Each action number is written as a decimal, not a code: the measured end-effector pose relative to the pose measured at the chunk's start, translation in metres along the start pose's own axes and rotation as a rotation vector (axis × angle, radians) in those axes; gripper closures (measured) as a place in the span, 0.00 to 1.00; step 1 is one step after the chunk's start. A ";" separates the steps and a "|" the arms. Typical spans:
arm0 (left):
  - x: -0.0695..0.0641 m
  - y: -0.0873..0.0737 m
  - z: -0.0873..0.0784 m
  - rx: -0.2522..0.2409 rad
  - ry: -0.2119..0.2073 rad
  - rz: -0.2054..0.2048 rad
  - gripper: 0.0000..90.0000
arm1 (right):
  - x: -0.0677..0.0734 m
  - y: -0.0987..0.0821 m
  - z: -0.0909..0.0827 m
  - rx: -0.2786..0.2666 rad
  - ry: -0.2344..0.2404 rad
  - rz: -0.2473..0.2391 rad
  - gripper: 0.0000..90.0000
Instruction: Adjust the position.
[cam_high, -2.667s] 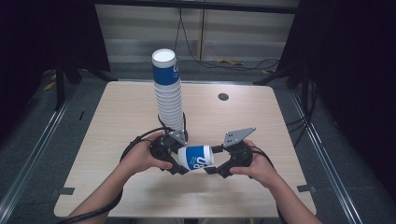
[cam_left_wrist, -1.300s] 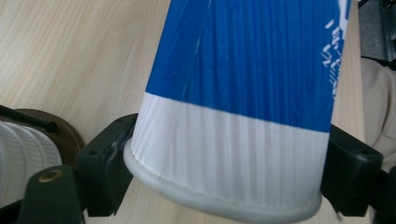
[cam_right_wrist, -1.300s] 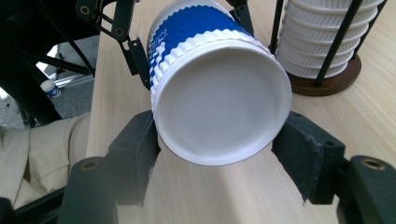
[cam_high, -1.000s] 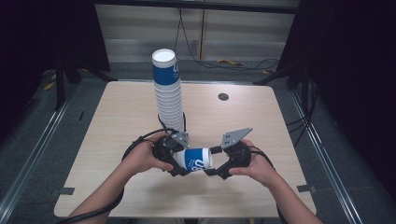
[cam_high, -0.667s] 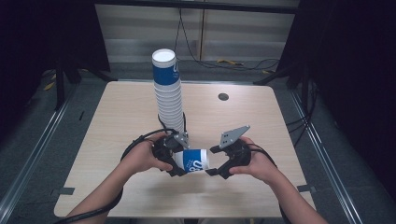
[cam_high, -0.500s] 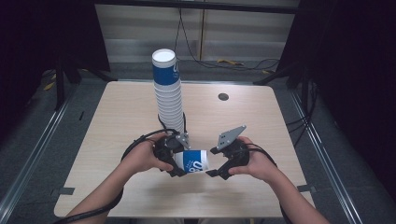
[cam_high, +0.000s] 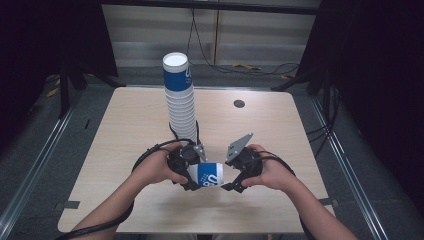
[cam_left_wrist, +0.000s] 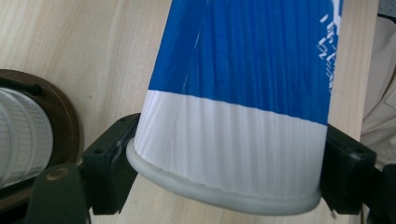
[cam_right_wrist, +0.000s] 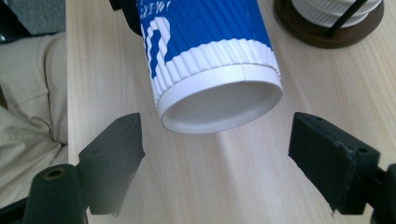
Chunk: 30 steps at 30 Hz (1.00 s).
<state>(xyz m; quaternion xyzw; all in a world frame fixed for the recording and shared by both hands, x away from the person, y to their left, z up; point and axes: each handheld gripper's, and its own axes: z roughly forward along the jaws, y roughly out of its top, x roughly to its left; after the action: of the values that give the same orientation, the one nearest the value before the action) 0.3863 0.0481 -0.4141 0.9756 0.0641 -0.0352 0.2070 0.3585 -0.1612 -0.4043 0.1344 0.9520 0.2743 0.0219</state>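
Currently the left hand-held gripper (cam_high: 192, 175) is clamped on a blue-and-white paper cup (cam_high: 209, 174), its two black jaws pressing on opposite sides of the cup's white band just above the rolled rim, as the left gripper view shows (cam_left_wrist: 233, 140). The cup lies on its side, held clear above the desk (cam_high: 125, 125), with its rim end in the left hand-held gripper and its closed base pointing toward the right hand-held gripper (cam_high: 235, 177).

In the right gripper view the cup's base (cam_right_wrist: 219, 100) sits ahead of the jaws and between their lines, but the two jaws stand apart, one on each side with bare desk visible between each pad and the cup; neither pad touches it. So the right hand-held gripper is spread wide and holds nothing.

Beyond both hand-held grippers, farther from the person, a tall stack of cups (cam_high: 179, 97) of the same kind rises upright from a dark round base; that base appears just beside the left jaw in the left gripper view (cam_left_wrist: 65, 116) and past the held cup in the right gripper view (cam_right_wrist: 327, 32).

A small dark disc (cam_high: 239, 103) lies on the desk well beyond the right hand-held gripper.
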 end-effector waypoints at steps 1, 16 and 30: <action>-0.001 0.000 0.000 0.003 0.001 -0.002 0.22 | 0.000 0.000 0.000 0.011 -0.001 -0.003 0.19; -0.002 0.004 0.004 0.030 -0.008 0.007 0.22 | 0.003 0.006 0.004 0.088 0.010 -0.041 0.22; -0.004 0.005 0.006 0.031 -0.014 0.012 0.22 | 0.006 0.009 0.011 0.110 0.015 -0.049 0.28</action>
<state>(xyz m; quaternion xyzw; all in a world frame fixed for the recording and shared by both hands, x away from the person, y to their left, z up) 0.3830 0.0402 -0.4173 0.9788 0.0562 -0.0416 0.1924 0.3564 -0.1464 -0.4081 0.1103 0.9688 0.2217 0.0142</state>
